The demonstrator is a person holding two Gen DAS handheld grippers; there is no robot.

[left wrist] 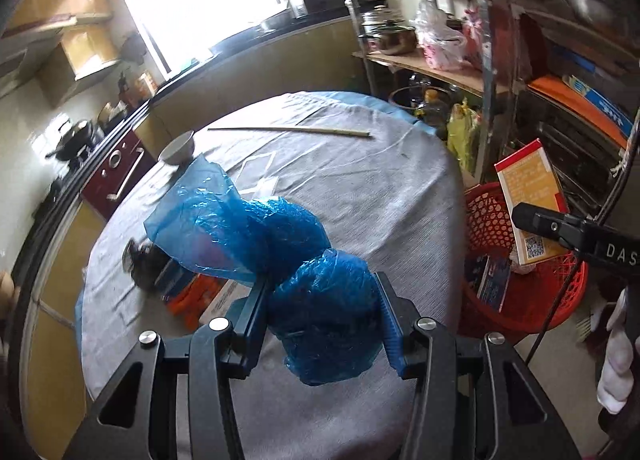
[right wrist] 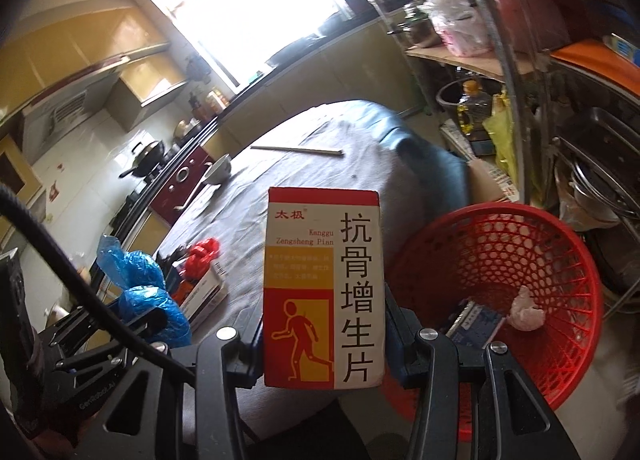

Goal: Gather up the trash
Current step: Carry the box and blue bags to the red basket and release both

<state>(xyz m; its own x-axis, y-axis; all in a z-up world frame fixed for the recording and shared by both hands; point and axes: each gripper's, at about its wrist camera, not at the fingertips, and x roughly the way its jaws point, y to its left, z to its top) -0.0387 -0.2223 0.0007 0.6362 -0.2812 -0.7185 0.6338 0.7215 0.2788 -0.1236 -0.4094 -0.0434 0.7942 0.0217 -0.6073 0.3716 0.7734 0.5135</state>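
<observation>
1. The left tongs (left wrist: 324, 320) are clamped on a crinkled blue plastic bag (left wrist: 320, 300); its thin, glossy film bunches into a wad between the ribbed pads, and a loose flap fans out above the tabletop (left wrist: 360, 180).
2. The right tongs (right wrist: 324, 340) are clamped on a flat rectangular medicine box (right wrist: 324, 284) of smooth red, yellow and white card; it stands upright between the fingers.
3. The round tabletop wears a wrinkled grey cloth; a white bowl (left wrist: 178, 148) and a thin pale stick (left wrist: 288, 131) lie at its far side.
4. A red plastic basket (right wrist: 552, 260) with a perforated lattice wall stands just beside the tabletop, right of the box; a crumpled white wad (right wrist: 526, 310) and a blue packet (right wrist: 478, 320) lie inside it.
</observation>
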